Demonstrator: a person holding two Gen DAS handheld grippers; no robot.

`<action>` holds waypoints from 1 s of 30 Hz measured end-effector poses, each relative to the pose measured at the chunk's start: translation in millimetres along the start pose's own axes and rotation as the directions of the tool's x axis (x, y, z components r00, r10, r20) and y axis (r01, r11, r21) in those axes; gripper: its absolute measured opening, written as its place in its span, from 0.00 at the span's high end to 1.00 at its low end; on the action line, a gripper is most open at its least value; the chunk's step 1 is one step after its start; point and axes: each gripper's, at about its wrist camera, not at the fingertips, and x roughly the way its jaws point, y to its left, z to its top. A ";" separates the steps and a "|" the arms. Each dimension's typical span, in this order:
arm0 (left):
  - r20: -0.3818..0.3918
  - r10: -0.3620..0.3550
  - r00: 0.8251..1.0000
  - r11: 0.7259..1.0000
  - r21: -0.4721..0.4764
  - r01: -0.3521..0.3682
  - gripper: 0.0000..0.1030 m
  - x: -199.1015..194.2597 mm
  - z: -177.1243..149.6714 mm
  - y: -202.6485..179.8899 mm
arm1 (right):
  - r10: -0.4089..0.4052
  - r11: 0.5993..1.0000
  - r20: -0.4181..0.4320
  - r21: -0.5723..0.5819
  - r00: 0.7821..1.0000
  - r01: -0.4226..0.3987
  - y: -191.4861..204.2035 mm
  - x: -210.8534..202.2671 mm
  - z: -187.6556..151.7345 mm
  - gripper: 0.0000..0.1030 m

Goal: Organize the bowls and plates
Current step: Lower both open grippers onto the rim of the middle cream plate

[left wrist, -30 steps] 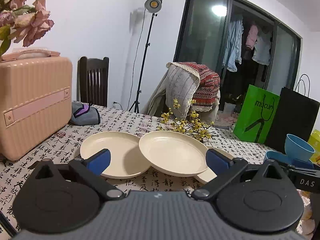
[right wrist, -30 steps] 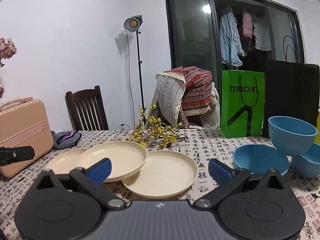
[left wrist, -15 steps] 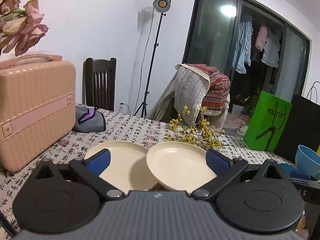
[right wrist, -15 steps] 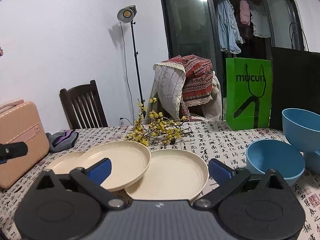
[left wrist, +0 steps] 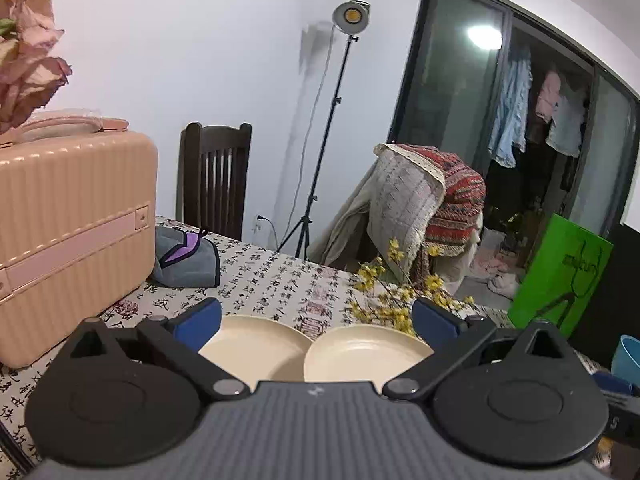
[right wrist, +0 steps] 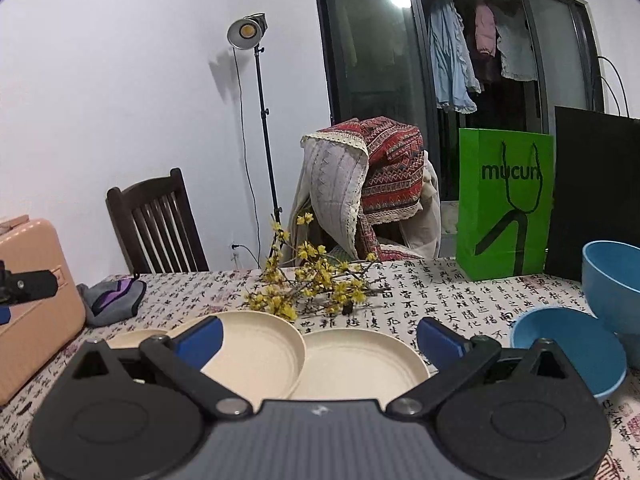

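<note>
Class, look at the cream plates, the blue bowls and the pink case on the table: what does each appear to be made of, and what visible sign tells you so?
Plates: probably matte plastic or wheat-fibre composite; even cream colour, dull sheen, thin raised rims.
Bowls: likely the same kind of matte plastic; flat blue, no glassy shine.
Case: seemingly hard moulded plastic, satin finish; ribbed shell, soft highlights.

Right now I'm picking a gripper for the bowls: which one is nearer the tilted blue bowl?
Right. The right gripper has the tilted blue bowl just beside its right finger; the left gripper sits over toward the pink case.
</note>
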 end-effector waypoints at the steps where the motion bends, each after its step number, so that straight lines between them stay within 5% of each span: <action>1: 0.000 0.006 1.000 1.000 -0.008 -0.006 0.00 4.0 1.1 1.5 | -0.003 1.000 -0.001 0.002 1.000 0.003 0.9 3.0 0.3 0.00; 16: -0.065 0.046 0.997 0.995 -0.091 -0.052 0.00 74.3 -7.5 41.3 | -0.037 0.998 0.010 0.043 0.999 0.036 7.5 43.4 5.1 0.00; 30: -0.101 0.060 0.993 0.995 -0.073 -0.068 0.00 92.0 -17.6 43.7 | -0.003 1.000 0.030 0.022 1.000 0.002 16.6 65.6 6.9 0.00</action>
